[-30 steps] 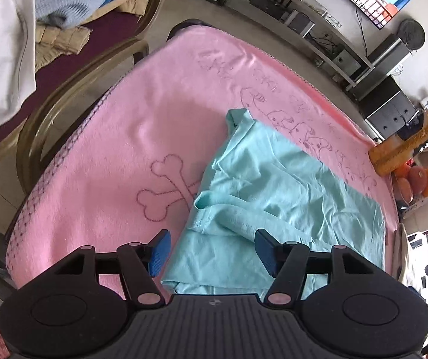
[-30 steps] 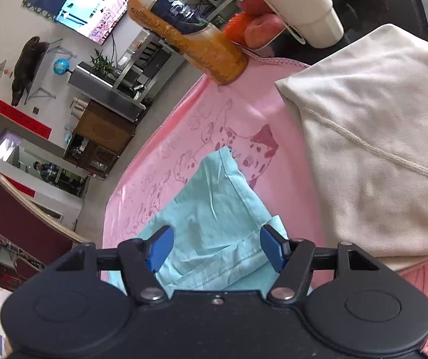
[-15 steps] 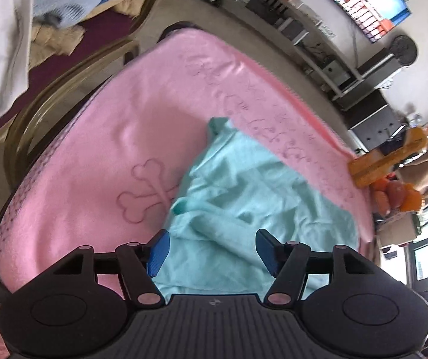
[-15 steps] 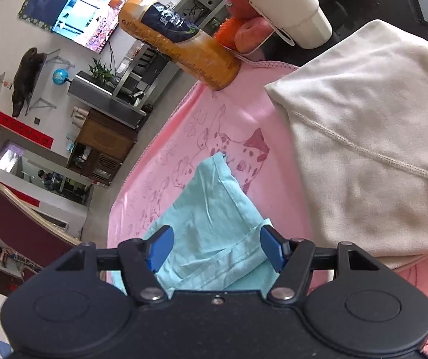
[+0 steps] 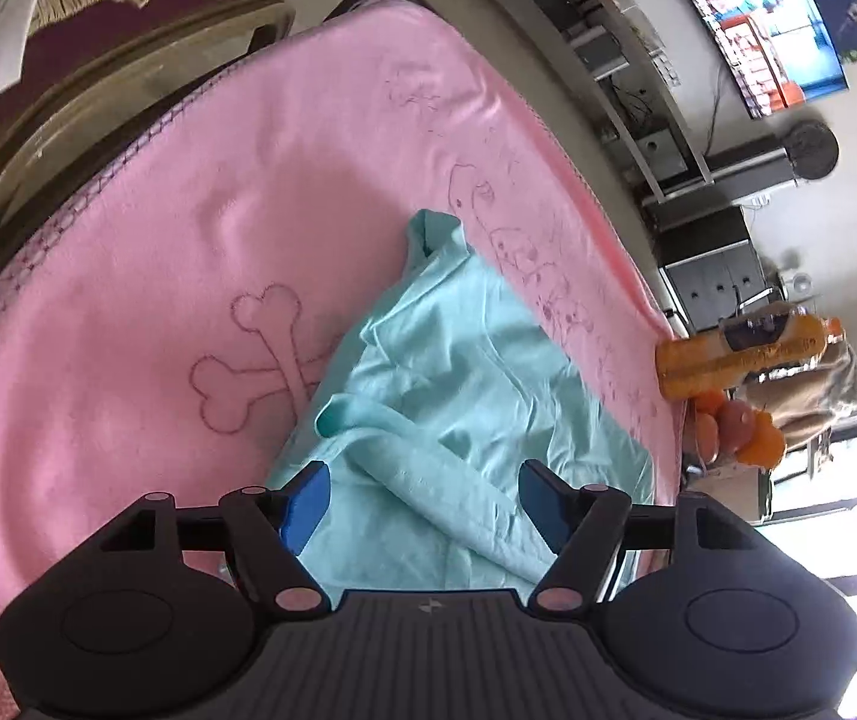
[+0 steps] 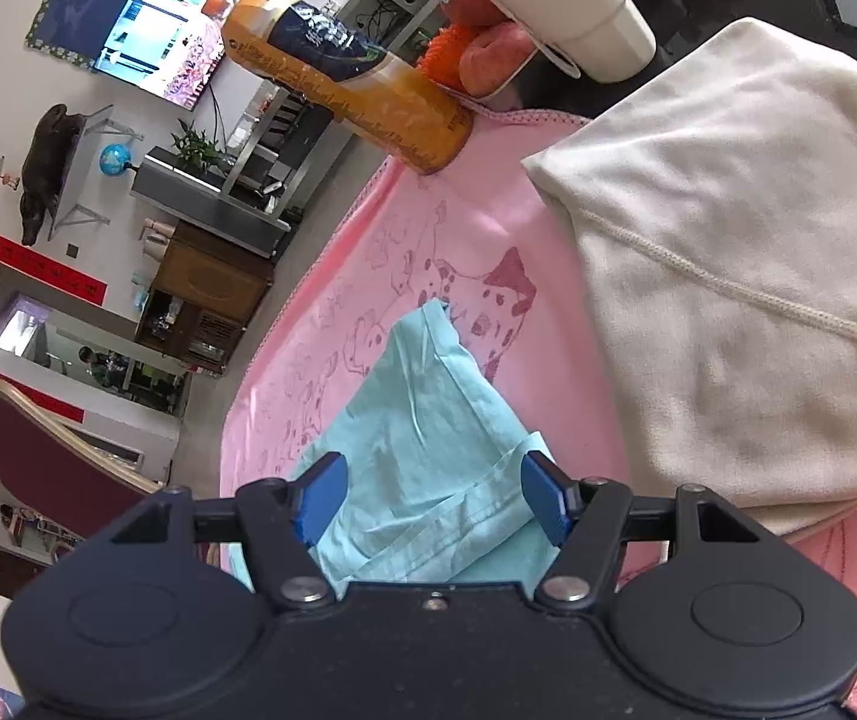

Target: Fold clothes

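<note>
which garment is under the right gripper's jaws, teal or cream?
The teal garment, crumpled on the pink blanket, lies beneath the open right gripper. The cream garment sits folded off to its right.

Pale wall filling upper left of right view, TV glowing on it. Red banners hanging lower on same wall, globe sitting on grey shelf, wooden cabinet standing below. Red-backed chair showing at left edge. Grey floor running along pink edge. In left view, wooden chair frame curving across upper left, metal rack lining wall at top, bright window glaring at right edge.
</note>
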Motion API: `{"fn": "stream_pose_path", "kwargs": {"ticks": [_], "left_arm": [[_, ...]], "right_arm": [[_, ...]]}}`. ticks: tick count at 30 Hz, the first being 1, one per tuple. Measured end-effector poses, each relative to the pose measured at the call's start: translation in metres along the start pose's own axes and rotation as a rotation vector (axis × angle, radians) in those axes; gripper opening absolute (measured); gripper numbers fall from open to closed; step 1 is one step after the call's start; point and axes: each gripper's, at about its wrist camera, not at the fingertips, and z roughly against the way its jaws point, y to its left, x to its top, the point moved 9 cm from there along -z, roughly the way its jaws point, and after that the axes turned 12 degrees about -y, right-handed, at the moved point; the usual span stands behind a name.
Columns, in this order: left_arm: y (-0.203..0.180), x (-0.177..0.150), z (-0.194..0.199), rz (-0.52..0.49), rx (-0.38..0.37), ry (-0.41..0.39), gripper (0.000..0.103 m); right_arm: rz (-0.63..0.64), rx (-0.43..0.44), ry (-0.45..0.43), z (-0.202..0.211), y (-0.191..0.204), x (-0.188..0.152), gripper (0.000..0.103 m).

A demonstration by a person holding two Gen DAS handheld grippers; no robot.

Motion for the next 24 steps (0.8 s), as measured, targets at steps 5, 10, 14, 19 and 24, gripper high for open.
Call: {"fn": "stream_pose_path", "kwargs": {"ticks": [5, 10, 14, 19, 24], "left_arm": [[0.021, 0.005, -0.005, 0.13, 0.051, 0.001, 0.066], [0.013, 0.009, -0.001, 0.022, 0.088, -0.044, 0.066], [-0.004, 0.011, 0.0, -0.267, 0.224, -0.135, 0.067], [-0.024, 0.004, -0.015, -0.562, 0.3, -0.139, 0.07], [-0.022, -0.015, -0.035, -0.632, 0.296, -0.065, 0.041]], "right_arm": [[-0.02, -0.009, 0.026, -0.005, -0.001, -0.003, 0.063], [0.001, -0.039, 0.044, -0.011, -0.002, -0.007, 0.063], [0.134, -0.122, 0.044, -0.022, 0.001, -0.009, 0.048], [0.3, -0.247, 0.048, -0.043, -0.002, -0.006, 0.046], [0.323, -0.263, 0.076, -0.052, -0.006, -0.011, 0.022]]}}
